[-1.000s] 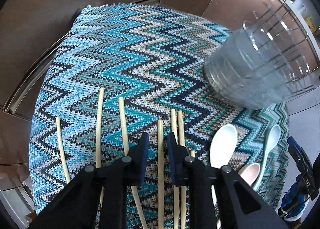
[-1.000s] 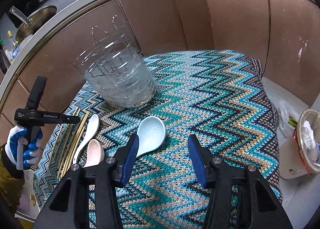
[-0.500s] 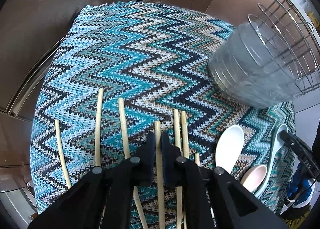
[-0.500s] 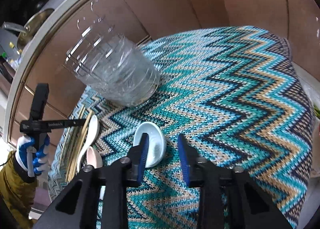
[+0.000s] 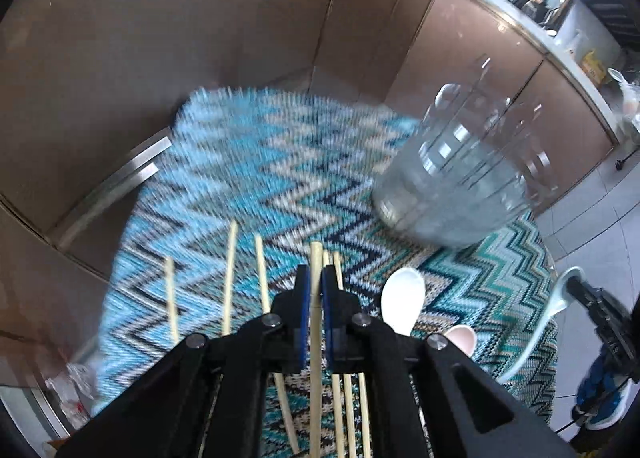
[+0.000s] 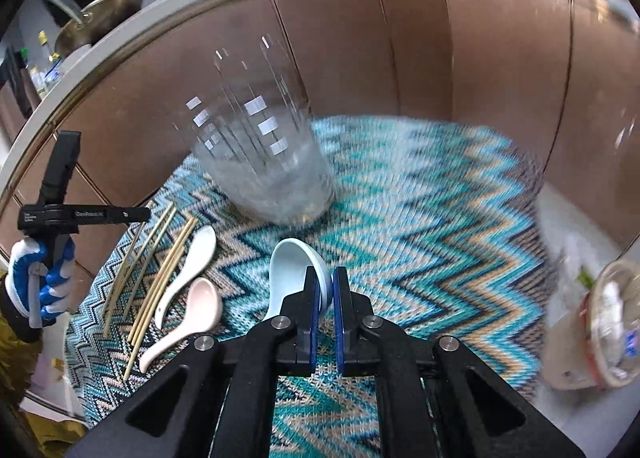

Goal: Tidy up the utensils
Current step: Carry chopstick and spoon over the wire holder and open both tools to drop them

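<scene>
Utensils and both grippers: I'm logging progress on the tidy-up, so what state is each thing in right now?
left gripper: shut on one chopstick.
held chopstick: clamped between the jaws.
loose chopsticks: lying on the cloth.
right gripper: shut on the blue spoon.
blue spoon: pinched at the bowl's rim.
white spoon: lying on the cloth, untouched.
pink spoon: lying on the cloth, untouched.
holder: upright; contents unclear through blur.

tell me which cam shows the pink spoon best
Right wrist view: the pink spoon lies whole on the cloth, bowl and handle visible. The left wrist view shows only its bowl tip behind the gripper body.
</scene>
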A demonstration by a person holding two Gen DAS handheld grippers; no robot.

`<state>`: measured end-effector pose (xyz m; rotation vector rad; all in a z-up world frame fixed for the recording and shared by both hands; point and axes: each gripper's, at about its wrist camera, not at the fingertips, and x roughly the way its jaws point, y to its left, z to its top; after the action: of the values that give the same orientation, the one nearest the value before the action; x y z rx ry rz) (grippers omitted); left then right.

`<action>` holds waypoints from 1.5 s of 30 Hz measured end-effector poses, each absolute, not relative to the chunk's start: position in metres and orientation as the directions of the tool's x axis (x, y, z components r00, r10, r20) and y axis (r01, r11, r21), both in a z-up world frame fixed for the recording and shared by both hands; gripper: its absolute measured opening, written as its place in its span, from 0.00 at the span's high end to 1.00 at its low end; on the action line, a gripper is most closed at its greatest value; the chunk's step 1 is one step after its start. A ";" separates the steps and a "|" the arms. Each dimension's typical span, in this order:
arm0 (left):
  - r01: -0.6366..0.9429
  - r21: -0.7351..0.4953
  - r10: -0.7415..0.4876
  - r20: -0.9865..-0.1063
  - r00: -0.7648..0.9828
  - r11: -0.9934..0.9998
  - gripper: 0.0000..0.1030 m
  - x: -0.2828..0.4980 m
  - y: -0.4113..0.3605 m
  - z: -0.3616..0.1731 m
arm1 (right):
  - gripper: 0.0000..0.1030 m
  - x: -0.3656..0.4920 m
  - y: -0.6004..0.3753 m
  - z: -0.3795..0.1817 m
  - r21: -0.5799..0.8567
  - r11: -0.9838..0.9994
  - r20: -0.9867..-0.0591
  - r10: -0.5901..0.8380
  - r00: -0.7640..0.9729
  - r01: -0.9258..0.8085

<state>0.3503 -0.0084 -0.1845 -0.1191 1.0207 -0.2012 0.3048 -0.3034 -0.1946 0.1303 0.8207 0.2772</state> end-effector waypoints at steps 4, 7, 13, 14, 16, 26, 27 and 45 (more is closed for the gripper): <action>0.125 -0.205 -0.239 -0.781 0.576 0.971 0.95 0.343 -0.002 -0.152 | 0.94 0.289 -0.300 -0.157 0.177 0.964 -0.649 0.265 0.713 -0.197; 0.129 -0.246 -0.271 -0.731 0.627 0.961 0.95 0.343 0.001 -0.128 | 0.94 0.282 -0.295 -0.131 0.154 0.969 -0.606 0.248 0.756 -0.194; 0.175 -0.354 -0.354 -0.543 0.761 0.919 0.95 0.355 -0.009 -0.063 | 0.94 0.290 -0.274 -0.085 0.039 0.989 -0.503 0.145 0.852 -0.145; 0.183 -0.371 -0.362 -0.502 0.785 0.910 0.95 0.358 -0.011 -0.052 | 0.94 0.294 -0.271 -0.077 0.021 0.991 -0.482 0.126 0.867 -0.132; 0.199 -0.411 -0.376 -0.411 0.831 0.890 0.95 0.365 -0.018 -0.032 | 0.94 0.301 -0.265 -0.061 -0.003 0.994 -0.430 0.096 0.898 -0.107; 0.170 -0.423 -0.263 -0.172 0.949 0.890 0.95 0.405 -0.073 -0.030 | 0.94 0.349 -0.233 -0.064 -0.192 0.980 -0.293 -0.106 0.950 0.050; 0.157 -0.409 -0.243 -0.167 0.956 0.899 0.95 0.410 -0.078 -0.040 | 0.94 0.355 -0.233 -0.071 -0.199 0.978 -0.296 -0.115 0.948 0.057; 0.098 -0.270 -0.151 -0.186 0.971 0.958 0.62 0.399 -0.098 -0.113 | 0.68 0.370 -0.221 -0.147 -0.149 0.989 -0.358 -0.043 0.933 -0.012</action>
<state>0.3991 -0.0977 -0.1126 -0.2621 0.2064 -0.1274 0.3697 -0.2206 -0.1475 -0.1503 0.3693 -0.0157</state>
